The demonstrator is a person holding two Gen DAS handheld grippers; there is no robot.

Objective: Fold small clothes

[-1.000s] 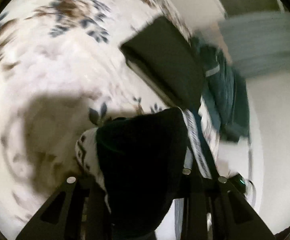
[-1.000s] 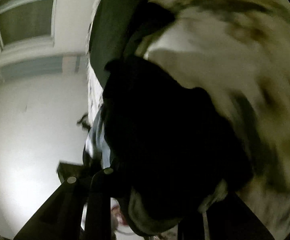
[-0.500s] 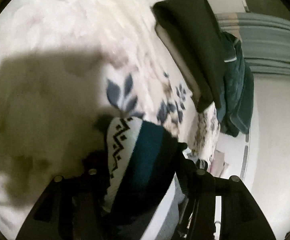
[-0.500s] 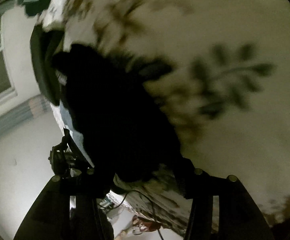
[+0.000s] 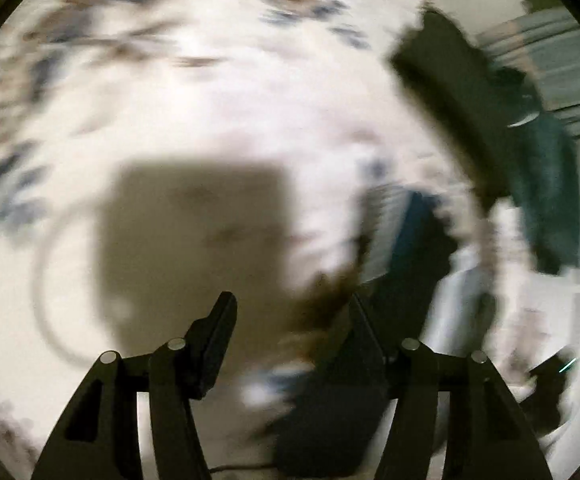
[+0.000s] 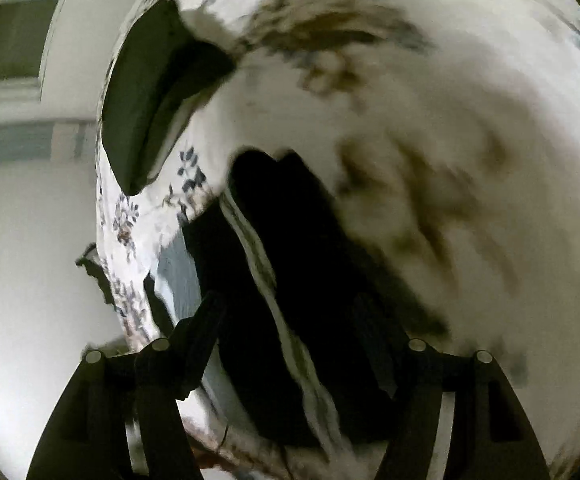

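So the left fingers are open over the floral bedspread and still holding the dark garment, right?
Not quite. The left gripper is open over the floral bedspread, but holds nothing: the left wrist view shows bare bedspread between its fingers. The dark garment lies off to the right.

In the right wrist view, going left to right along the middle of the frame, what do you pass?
Pale blank wall → dark green folded pillow at the bed's edge → small dark garment with white stripes lying between the right gripper fingers → white floral-print bedspread, badly blurred.
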